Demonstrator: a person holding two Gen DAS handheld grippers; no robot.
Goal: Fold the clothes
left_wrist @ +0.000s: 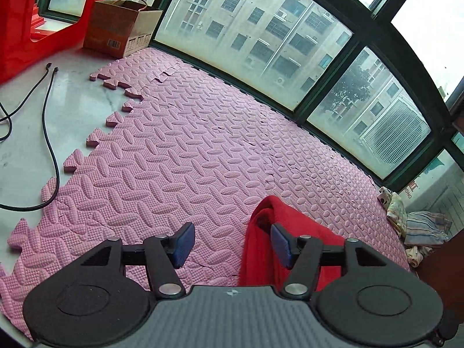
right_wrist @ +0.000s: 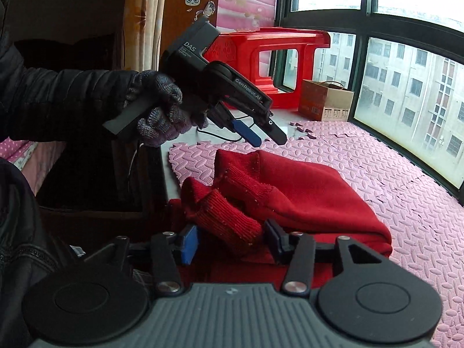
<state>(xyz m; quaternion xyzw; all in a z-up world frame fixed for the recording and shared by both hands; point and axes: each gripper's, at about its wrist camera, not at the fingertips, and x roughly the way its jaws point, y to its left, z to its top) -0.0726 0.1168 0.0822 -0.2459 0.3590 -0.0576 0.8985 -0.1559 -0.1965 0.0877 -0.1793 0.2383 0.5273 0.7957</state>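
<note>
Red knit fills my near view: the sweater (right_wrist: 304,191) lies bunched on the pink foam mat (right_wrist: 406,203), a ribbed cuff (right_wrist: 229,217) between my right gripper (right_wrist: 232,242) fingers, jaws wide and not pinching. My left gripper (right_wrist: 268,134) hovers above the garment's far-left edge, jaws open, holding nothing. I judge this either gathering a sleeve inward or finishing a fold; any next grip needs the ribbing seated between the pads.
</note>
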